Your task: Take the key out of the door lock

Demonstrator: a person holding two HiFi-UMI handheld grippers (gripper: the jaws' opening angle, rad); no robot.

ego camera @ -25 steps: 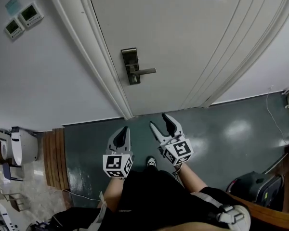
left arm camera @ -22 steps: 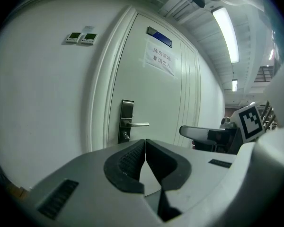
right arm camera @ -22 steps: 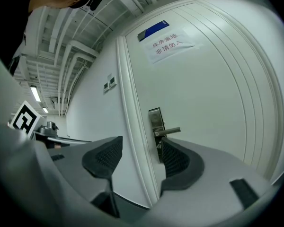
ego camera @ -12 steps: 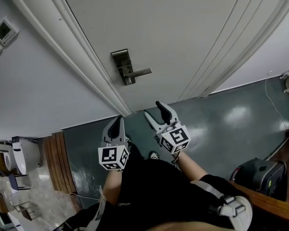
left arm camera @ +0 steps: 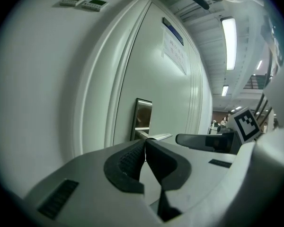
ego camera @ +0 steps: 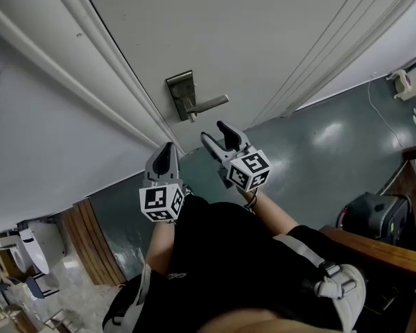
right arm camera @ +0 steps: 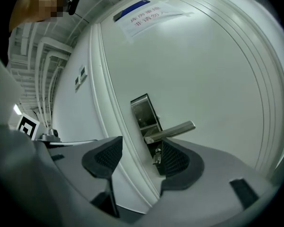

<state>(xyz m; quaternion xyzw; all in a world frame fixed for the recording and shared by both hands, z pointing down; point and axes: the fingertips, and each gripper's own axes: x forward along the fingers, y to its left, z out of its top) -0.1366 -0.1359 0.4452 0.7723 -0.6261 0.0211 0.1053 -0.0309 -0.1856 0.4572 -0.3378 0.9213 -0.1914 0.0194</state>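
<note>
Key (right arm camera: 157, 156) juts straight out from the door (right arm camera: 203, 70); right gripper (right arm camera: 139, 148) fingers apart (left gripper (left arm camera: 145, 143): together).

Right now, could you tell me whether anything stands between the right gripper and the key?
Nothing visible does. The key sits in the lock below the lever handle, seen unobstructed through the open right gripper.

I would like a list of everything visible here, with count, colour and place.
door: one, white, ahead
lock plate: one, metal, door's left edge
lever handle: one, silver, on the lock plate
key: one, metal, in the lock plate below the lever handle
paper notice: one, white, high on the door
wall panels: two, white, left of the door
floor: one, grey-green, below
left gripper: one, grey, shut, empty
right gripper: one, grey, open, facing the key
</note>
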